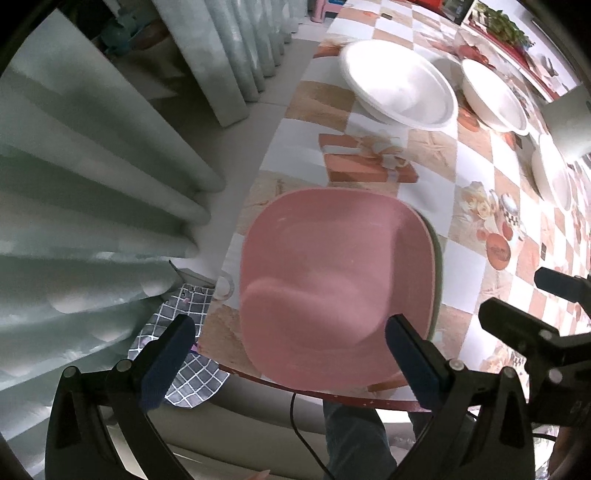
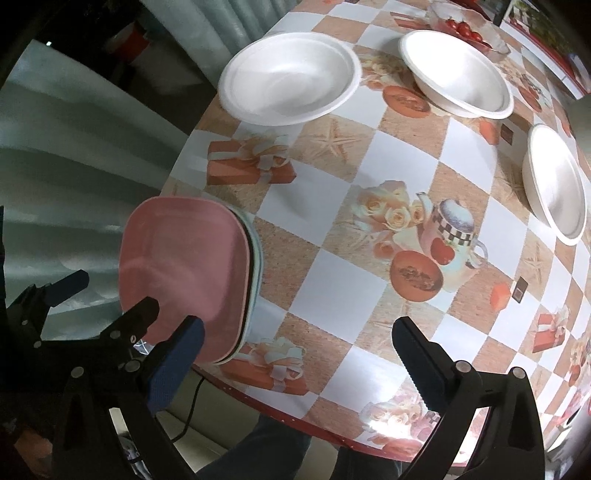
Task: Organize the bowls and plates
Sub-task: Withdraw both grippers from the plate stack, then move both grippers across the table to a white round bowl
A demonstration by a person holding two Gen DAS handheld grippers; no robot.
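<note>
A pink square plate (image 1: 332, 273) tops a small stack of plates at the table's near left corner; it also shows in the right wrist view (image 2: 184, 273). Three white bowls stand apart further back: one at the left (image 2: 290, 75), one in the middle (image 2: 458, 72), one at the right (image 2: 556, 184). My left gripper (image 1: 288, 354) is open, its fingers either side of the pink plate's near edge, holding nothing. My right gripper (image 2: 299, 354) is open and empty above the table's front edge, just right of the stack.
The table (image 2: 332, 284) has a checkered cloth with printed gift boxes and teapots. A glass dish of tomatoes (image 2: 465, 26) stands at the back. Pale green curtains (image 1: 92, 184) hang to the left. A checked cloth (image 1: 184, 354) lies below the table's corner.
</note>
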